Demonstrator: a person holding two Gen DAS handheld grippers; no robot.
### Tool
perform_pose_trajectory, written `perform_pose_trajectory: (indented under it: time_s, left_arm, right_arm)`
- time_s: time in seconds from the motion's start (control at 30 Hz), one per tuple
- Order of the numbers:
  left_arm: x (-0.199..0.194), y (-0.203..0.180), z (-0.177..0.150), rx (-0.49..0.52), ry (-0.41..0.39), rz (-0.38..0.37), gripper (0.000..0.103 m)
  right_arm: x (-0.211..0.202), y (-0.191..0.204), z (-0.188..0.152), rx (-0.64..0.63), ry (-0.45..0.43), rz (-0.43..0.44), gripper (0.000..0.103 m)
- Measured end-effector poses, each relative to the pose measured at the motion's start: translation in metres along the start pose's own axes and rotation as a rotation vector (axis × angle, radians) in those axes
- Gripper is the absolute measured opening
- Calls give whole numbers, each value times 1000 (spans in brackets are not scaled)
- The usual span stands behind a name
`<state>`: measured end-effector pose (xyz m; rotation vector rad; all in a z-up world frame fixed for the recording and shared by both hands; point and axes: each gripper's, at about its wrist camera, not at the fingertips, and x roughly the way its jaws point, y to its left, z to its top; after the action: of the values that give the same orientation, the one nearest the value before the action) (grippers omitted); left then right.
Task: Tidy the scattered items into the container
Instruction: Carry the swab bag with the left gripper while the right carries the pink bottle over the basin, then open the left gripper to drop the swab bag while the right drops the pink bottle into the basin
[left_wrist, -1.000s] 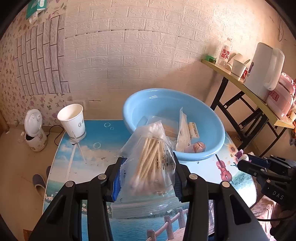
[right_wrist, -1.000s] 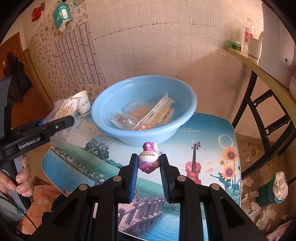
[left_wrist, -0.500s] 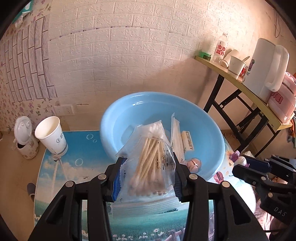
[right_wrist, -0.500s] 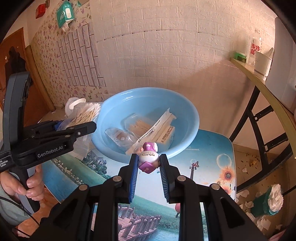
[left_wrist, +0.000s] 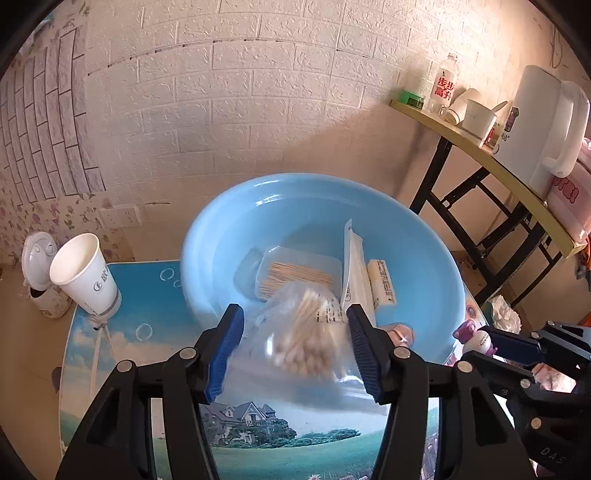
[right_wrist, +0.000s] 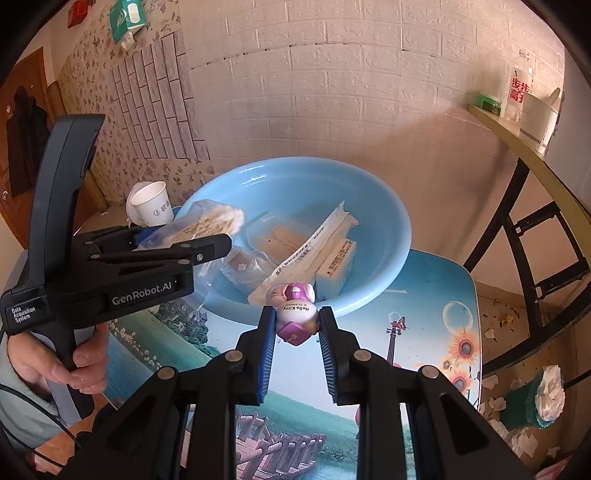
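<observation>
Left gripper: jaws have just been opening, and the blue pads now stand clear of the bag on both sides, so nothing is clamped
Cotton swab bag: a clear bag of wooden-stick swabs, blurred, sitting between the parted left jaws right at the near rim of the basin; whether it rests on anything I cannot tell
Same bag from the right wrist: it pokes up past the left gripper over the basin's left rim
Right gripper: clamped on the small toy bottle, pads pressing both its sides
Toy bottle: white body with pink-purple cap and base, held over the tabletop just short of the basin's near rim
Toy bottle from the left wrist: at the right edge, in the right gripper's tips, just beside the basin
Basin: light blue, round, on the tabletop against the white brick wall
Already in the basin: a clear box of toothpicks, a long white packet leaning up, a small white carton
Tabletop: printed with sky, sunflowers and a lake scene
Paper cup: white, upright, left of the basin, well apart from both grippers
Hand: wrapped round the left gripper's handle
</observation>
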<state>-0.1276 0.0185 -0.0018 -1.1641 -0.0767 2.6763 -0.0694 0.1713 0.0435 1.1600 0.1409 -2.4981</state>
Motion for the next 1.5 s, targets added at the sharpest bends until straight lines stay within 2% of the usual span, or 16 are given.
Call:
perform_pose_trajectory:
  time_s: [0.07, 0.43, 0.53, 0.83, 0.9, 0.97, 1.0, 1.07, 1.3, 1.5]
  left_arm:
    - [-4, 2, 2, -3, -13, 2, 60]
    - [-37, 23, -7, -27, -49, 36, 67]
    - [-46, 34, -12, -46, -52, 55, 71]
    - [-55, 54, -24, -89, -34, 89, 75]
    - [-57, 55, -25, -89, -35, 92, 79]
    - [-59, 54, -26, -90, -38, 94, 84]
    - [-61, 54, -26, -87, -39, 94, 86]
    - [-63, 51, -27, -75, -39, 98, 90]
    - [-75, 43, -29, -53, -64, 98, 102]
    - [-82, 41, -31, -55, -69, 101, 103]
  right_arm:
    - [0, 1, 1, -2, -2, 8, 25]
    - [12, 8, 4, -16, 12, 34, 25]
    - [16, 11, 6, -24, 15, 36, 25]
    - [34, 21, 20, -66, 12, 29, 25]
    - [36, 25, 23, -83, 1, 26, 31]
    - [37, 28, 24, -85, 0, 16, 61]
    - [36, 31, 24, -88, -9, 18, 65]
    - [32, 34, 25, -100, -25, 26, 68]
    - [20, 34, 23, -93, -16, 10, 68]
    - [6, 36, 18, -89, -25, 3, 69]
